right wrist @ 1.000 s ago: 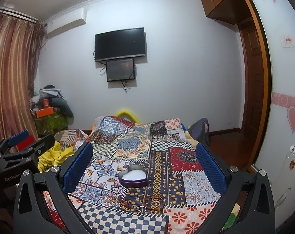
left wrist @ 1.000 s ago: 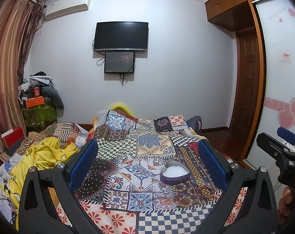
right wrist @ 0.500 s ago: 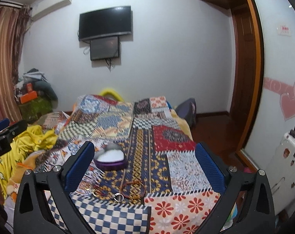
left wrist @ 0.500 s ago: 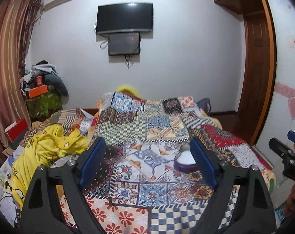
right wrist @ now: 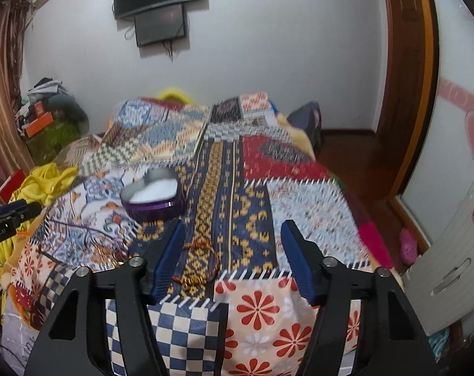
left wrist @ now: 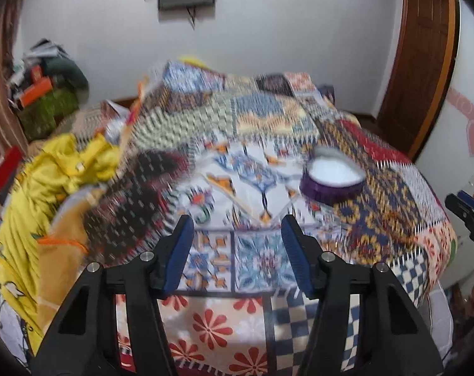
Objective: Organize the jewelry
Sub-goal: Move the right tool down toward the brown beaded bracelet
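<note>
A purple heart-shaped jewelry box [left wrist: 332, 178] with a white lining lies open on the patchwork bedspread; it also shows in the right wrist view [right wrist: 152, 195]. A red-brown bracelet [right wrist: 199, 261] and other small jewelry [right wrist: 108, 258] lie near the bed's front edge. My right gripper [right wrist: 232, 257] is open and empty, just above the bracelet. My left gripper [left wrist: 237, 252] is open and empty over the bedspread, to the front left of the box. The left view is blurred by motion.
The patchwork bedspread [right wrist: 299, 219] covers the bed. Yellow cloth [left wrist: 49, 188] lies piled on the bed's left side. A cluttered stand [right wrist: 49, 125] is at the far left wall. A wooden door [right wrist: 403, 78] and a white appliance [right wrist: 450, 266] are on the right.
Both grippers have tilted down and moved closer to the bed. Both pairs of fingers have narrowed but stay open. The bracelet now sits between the right fingers.
</note>
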`<state>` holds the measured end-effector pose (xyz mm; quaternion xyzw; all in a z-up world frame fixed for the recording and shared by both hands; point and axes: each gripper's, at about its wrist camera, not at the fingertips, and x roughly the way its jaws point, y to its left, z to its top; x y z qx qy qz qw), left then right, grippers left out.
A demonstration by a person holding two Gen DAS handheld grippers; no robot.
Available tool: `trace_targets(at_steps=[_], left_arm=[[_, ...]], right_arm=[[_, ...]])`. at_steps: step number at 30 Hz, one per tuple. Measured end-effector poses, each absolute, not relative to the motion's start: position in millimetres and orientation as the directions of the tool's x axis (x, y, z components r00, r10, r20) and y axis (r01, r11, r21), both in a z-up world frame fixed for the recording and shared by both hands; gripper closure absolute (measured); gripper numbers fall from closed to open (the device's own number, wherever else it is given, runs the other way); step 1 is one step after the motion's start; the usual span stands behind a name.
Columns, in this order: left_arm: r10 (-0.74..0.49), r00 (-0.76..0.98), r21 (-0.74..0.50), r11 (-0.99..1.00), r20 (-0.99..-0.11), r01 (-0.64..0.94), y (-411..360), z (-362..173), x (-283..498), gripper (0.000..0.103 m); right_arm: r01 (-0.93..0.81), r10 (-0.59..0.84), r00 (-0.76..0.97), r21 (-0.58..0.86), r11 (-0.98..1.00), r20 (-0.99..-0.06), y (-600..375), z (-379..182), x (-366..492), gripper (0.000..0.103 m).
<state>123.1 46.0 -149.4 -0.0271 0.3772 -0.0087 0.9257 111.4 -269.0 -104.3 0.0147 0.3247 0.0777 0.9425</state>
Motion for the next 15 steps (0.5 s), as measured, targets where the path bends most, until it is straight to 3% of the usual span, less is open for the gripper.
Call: trace_targets(at_steps=[6,15], left_arm=[[-0.096,0.626,-0.097,0.995,-0.774,0.032,41.1,-177.9,129.5,0.053],[-0.149,0.564,-0.135,0.989,-0.812,0.067,33.9,-201.0,130.8,0.067]], right_arm=[[-0.182,0.208,0.714,0.110,0.977,-0.669,-265.2,-127.0,123.8,0.052],[-0.259,0.286,0.624,0.153,0.954,-0.727,-254.1,-150.1,133.6,0.060]])
